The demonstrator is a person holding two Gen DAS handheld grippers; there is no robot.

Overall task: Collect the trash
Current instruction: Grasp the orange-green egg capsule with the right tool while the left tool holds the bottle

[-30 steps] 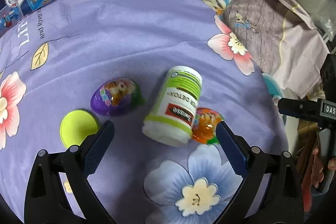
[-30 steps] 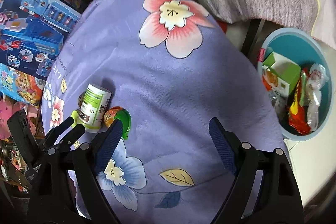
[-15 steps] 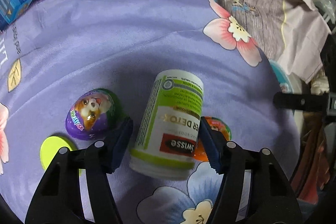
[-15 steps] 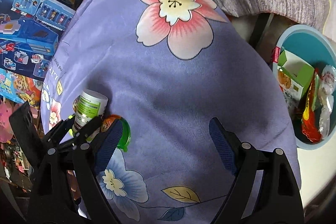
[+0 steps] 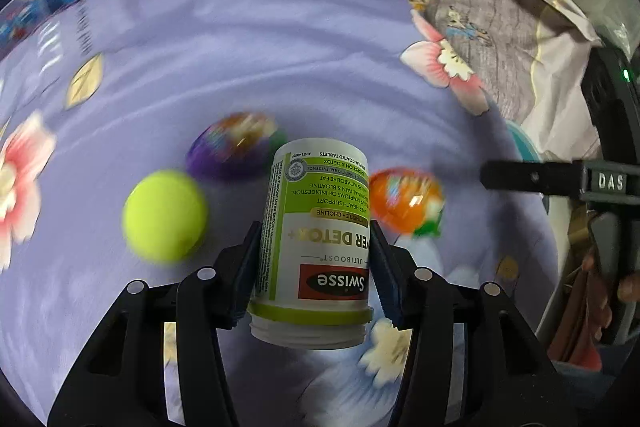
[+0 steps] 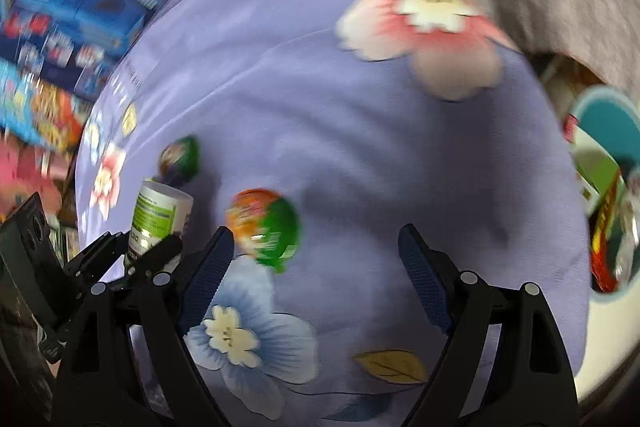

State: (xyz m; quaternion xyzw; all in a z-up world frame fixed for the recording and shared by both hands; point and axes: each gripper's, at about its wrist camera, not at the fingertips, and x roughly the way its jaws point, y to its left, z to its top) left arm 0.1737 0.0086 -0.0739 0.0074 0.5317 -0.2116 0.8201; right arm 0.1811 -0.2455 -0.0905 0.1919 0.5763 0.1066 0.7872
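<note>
My left gripper (image 5: 314, 261) is shut on a white and green Swisse pill bottle (image 5: 316, 239) and holds it above the purple flowered cloth (image 5: 240, 47). A purple toy egg (image 5: 234, 145), an orange and green toy egg (image 5: 406, 201) and a yellow-green lid (image 5: 165, 215) lie on the cloth beyond it. In the right wrist view my right gripper (image 6: 314, 265) is open and empty, just right of the orange egg (image 6: 264, 227). The bottle (image 6: 158, 217) and left gripper (image 6: 132, 259) show at its left.
A teal bin (image 6: 604, 187) holding wrappers and boxes stands on the floor off the cloth's right edge. Blue toy boxes (image 6: 72, 7) stand at the far left. Grey patterned bedding (image 5: 492, 7) lies behind the cloth on the right.
My left gripper closed on the pill bottle and lifted it off the cloth. My right gripper moved down and left toward the orange egg, staying open.
</note>
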